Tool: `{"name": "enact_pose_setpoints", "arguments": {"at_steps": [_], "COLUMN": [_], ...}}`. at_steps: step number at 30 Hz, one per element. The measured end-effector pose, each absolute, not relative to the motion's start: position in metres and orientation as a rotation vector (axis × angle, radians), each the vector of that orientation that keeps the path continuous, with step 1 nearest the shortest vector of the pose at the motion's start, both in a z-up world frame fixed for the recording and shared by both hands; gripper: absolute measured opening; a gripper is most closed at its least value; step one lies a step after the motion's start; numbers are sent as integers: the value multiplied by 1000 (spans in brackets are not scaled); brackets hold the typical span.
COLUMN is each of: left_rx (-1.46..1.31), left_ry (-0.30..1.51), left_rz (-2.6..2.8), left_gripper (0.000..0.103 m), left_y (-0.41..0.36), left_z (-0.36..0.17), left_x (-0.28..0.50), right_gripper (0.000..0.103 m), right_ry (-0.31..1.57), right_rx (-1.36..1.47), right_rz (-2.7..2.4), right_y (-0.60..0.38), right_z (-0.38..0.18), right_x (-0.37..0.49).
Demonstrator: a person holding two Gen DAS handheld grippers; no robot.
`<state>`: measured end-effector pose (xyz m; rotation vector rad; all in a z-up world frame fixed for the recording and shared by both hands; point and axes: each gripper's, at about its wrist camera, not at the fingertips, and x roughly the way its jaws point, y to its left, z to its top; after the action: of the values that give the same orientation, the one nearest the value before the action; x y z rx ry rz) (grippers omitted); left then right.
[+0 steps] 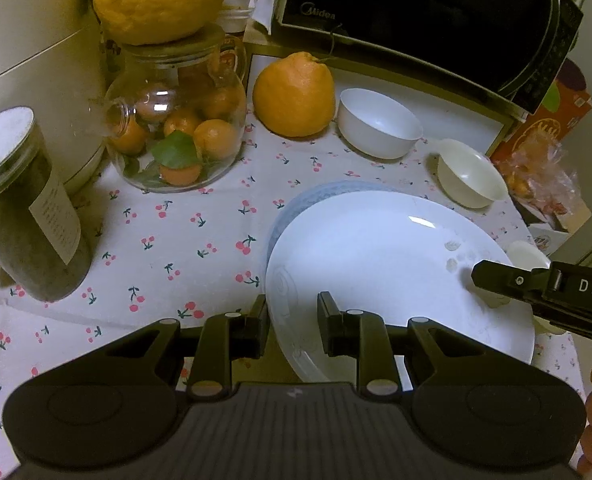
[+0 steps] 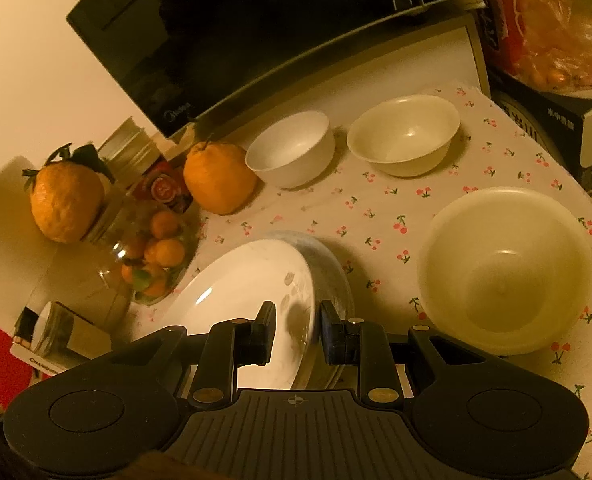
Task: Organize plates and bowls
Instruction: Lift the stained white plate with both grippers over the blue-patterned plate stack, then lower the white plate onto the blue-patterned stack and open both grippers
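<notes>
We see the white plate (image 1: 384,264) tilted over a bluish plate (image 1: 300,204), its rim between both the left gripper (image 1: 291,320) and right gripper (image 2: 298,330) (each spread, neither clearly pinching).

A white plate (image 1: 392,264) lies on a blue-patterned plate (image 1: 316,196). The tablecloth (image 1: 183,248) is white with red cherries. One bowl (image 1: 380,122) is white, another (image 1: 470,174) cream.
</notes>
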<state>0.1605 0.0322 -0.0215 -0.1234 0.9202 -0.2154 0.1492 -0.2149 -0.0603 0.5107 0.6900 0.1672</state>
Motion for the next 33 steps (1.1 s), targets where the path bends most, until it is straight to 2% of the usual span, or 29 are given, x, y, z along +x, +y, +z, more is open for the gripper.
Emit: {"name": "enact_pose_setpoints", "arguments": {"at_steps": [25, 33], "left_rx": [-20, 17], "left_ry": [827, 795], "left_rz": [-156, -143], "left_gripper": [23, 23], "left_y": [18, 14], "left_z": [-31, -33], "left_x": [158, 156], "right_gripper": [21, 15], "right_ry": [684, 660], "right_rx": [419, 344], "right_rz": [104, 88], "right_y": [-201, -195], "right_z": [-68, -69], "right_x": [155, 154]}}
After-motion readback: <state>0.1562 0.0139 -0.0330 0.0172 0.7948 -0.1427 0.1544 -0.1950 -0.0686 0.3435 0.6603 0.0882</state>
